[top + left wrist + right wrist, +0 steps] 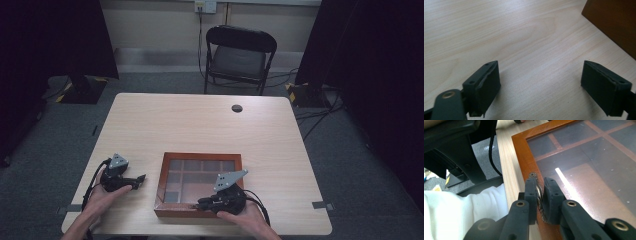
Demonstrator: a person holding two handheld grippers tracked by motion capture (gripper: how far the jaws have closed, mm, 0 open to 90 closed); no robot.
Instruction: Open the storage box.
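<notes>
1. The left gripper [540, 82] has its jaws spread wide over bare table [524, 37], the wooden box [616, 25] ahead to one side.
2. The right gripper [541, 195] pinches a small metal clasp [538, 191] on the glass-lidded box's near frame [521, 157].
3. A white sleeve [461, 212] lies beside the right jaws.

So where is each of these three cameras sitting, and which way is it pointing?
High view: fixed above the person's side, looking forward and down on the table, the glass-lidded wooden box, both hands and a folding chair.
Left gripper view: rides on the left claw, looking along its wide-open jaws at bare tabletop and a box corner.
Right gripper view: rides on the right claw, jaws shut on a small metal latch at the box's front rim; a white sleeve shows.
Shared: all three show the box and table.
</notes>
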